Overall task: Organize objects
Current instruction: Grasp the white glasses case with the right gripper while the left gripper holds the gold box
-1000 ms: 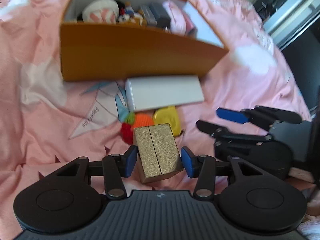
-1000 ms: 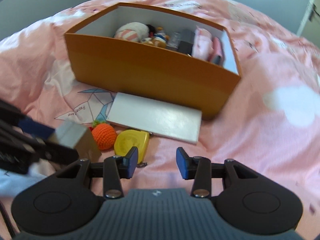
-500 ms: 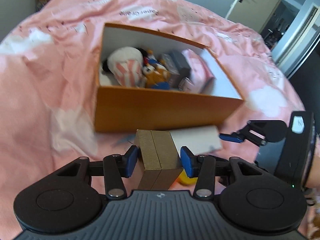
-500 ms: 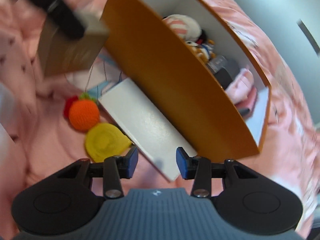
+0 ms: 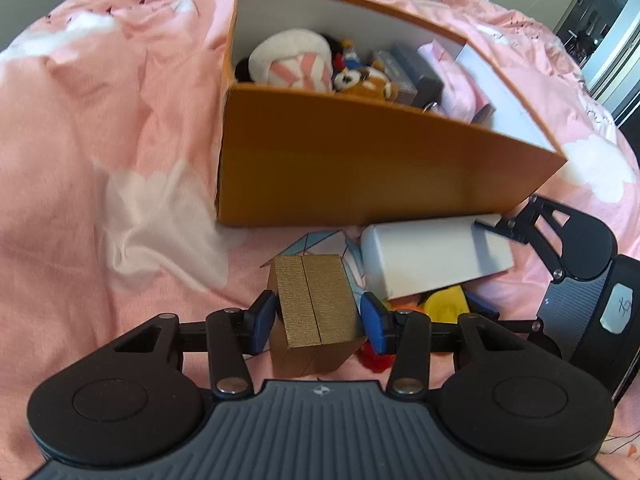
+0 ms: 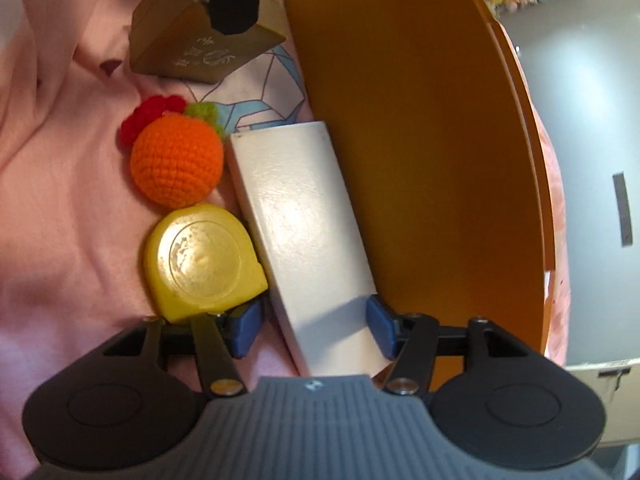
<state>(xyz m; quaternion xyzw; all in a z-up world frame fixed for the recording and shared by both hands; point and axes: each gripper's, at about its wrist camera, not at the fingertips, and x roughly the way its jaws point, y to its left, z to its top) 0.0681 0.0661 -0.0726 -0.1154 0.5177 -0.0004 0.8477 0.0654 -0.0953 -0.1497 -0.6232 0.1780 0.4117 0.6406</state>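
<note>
My left gripper [image 5: 318, 322] is shut on a gold box [image 5: 316, 304] and holds it above the pink bedspread, in front of the orange box [image 5: 360, 160]. The gold box also shows in the right wrist view [image 6: 200, 40], held from above. My right gripper [image 6: 312, 326] is open, its jaws on either side of the near end of a white flat box [image 6: 304, 232] that lies against the orange box's wall [image 6: 420, 140]. A small gap shows at each pad. The white box also shows in the left wrist view [image 5: 432, 256].
A yellow tape measure [image 6: 200, 260] and an orange crocheted fruit [image 6: 176, 160] lie just left of the white box. The orange box holds plush toys [image 5: 296, 60], a dark case and pink items. Pink bedspread [image 5: 100, 120] lies all around.
My right gripper has dropped down and rolled, and its jaws now straddle the white box's end. My left gripper has lifted the gold box off the bed and holds it before the orange box.
</note>
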